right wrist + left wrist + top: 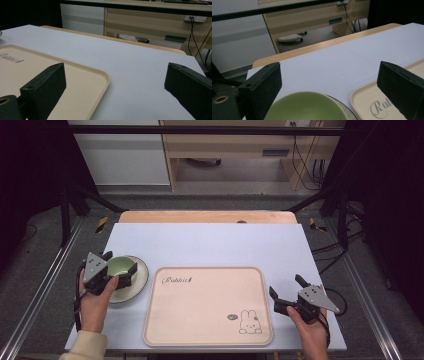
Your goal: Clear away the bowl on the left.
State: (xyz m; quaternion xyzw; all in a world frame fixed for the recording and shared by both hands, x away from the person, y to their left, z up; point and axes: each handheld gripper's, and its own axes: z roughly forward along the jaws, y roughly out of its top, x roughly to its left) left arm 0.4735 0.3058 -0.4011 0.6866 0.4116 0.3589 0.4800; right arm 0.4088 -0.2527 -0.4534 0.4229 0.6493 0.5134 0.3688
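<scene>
Jaws wide on both grippers: left gripper (120,265) straddles the green bowl (121,266) (upright), right gripper (285,295) empty.

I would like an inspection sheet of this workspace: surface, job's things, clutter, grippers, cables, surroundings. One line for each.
Surface: pale table top, bare beyond the things below.
Job's things: green bowl on a saucer, left of the beige rabbit tray; tray empty.
Clutter: nothing seen.
Grippers: left gripper open, jaws either side of the bowl; right gripper open, right of the tray, holding nothing.
Cables: black cables hang by the far desk.
Surroundings: wooden desk behind; dark frame rails at the sides.
</scene>
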